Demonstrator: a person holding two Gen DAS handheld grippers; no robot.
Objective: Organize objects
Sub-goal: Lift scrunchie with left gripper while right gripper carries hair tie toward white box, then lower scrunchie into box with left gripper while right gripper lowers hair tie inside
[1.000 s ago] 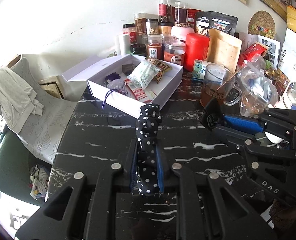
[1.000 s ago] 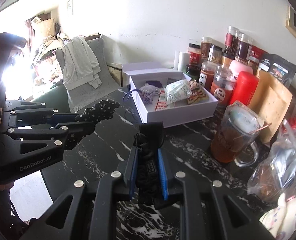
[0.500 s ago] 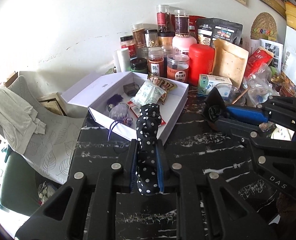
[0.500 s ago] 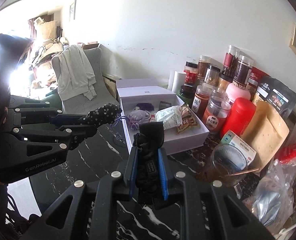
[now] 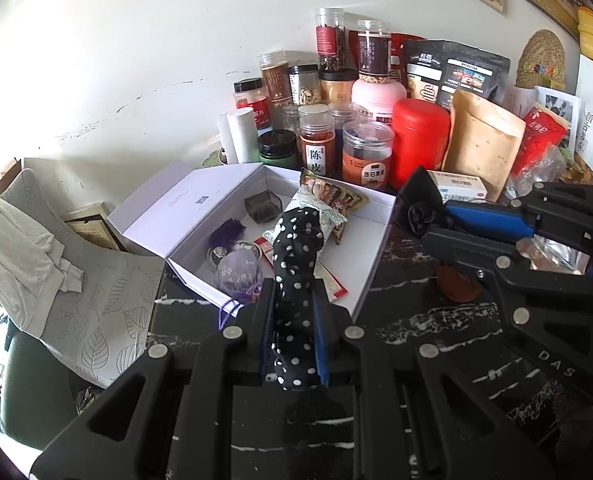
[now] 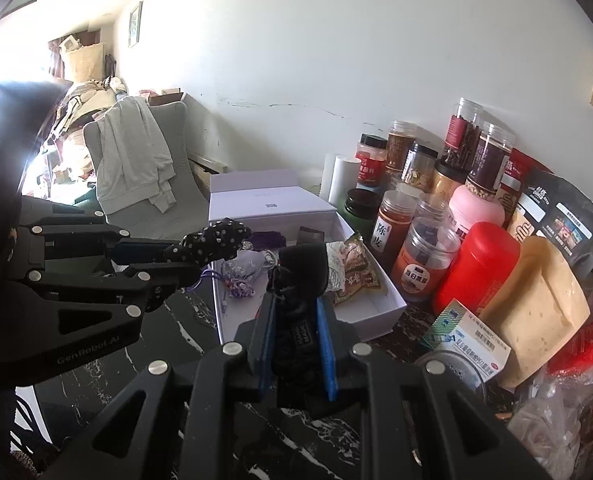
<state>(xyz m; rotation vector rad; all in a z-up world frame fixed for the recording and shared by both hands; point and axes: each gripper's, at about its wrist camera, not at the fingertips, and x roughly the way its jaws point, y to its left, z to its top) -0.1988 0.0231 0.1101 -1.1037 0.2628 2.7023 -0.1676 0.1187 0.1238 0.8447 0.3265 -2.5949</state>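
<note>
While clamped upright, black polka-dot scrunchie [image 5: 296, 276], white-spotted, crumpled, bunched fabric.

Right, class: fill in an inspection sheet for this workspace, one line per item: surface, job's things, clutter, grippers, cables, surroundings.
Surface: black marble table, white veins.
Job's things: polka-dot scrunchie; black scrunchie; open white box holding purple pouch and snack packets.
Clutter: jars, red canister, kraft pouch, medicine carton.
Grippers: left hand-held gripper shut on polka-dot scrunchie; right hand-held gripper shut on black scrunchie.
Cables: nothing seen.
Surroundings: white wall, grey chair with draped garment.
</note>
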